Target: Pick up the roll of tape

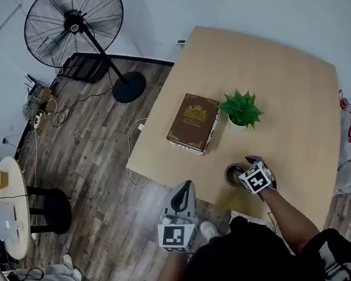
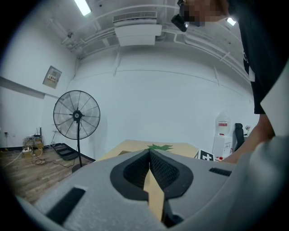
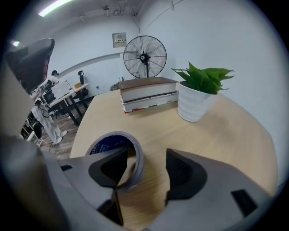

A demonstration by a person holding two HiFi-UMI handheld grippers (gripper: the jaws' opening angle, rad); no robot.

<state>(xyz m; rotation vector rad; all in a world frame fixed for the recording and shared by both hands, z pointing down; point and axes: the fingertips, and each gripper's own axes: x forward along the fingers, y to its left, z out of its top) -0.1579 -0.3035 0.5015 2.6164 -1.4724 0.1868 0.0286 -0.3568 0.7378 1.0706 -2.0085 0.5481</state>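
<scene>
The counter (image 1: 284, 71) fills most of what lies ahead of my right gripper (image 3: 146, 167). Far across it from the gripper sits a book (image 3: 146, 92), with a plant (image 3: 198, 90) just to the right of it. Both are well clear of the work, so I judge nothing will crowd the grasp.

The tape (image 3: 118, 153) lies flat on the counter at the gripper's tips, near the counter edge on my side. Lying that way, its wall is the only part two jaws can take, which is why I have the gripper pitched down over it. The left jaw sits in the roll's hole and the right jaw stands outside, so the wall is between them. The jaws are spread wide. I see a gap between the wall and the right pad, so nothing is pinched yet. I judge the next move to be closing on that wall, then lifting.

My left gripper (image 2: 149, 153) has no part in this. It hangs off the counter's near edge, jaws pressed together on nothing.
</scene>
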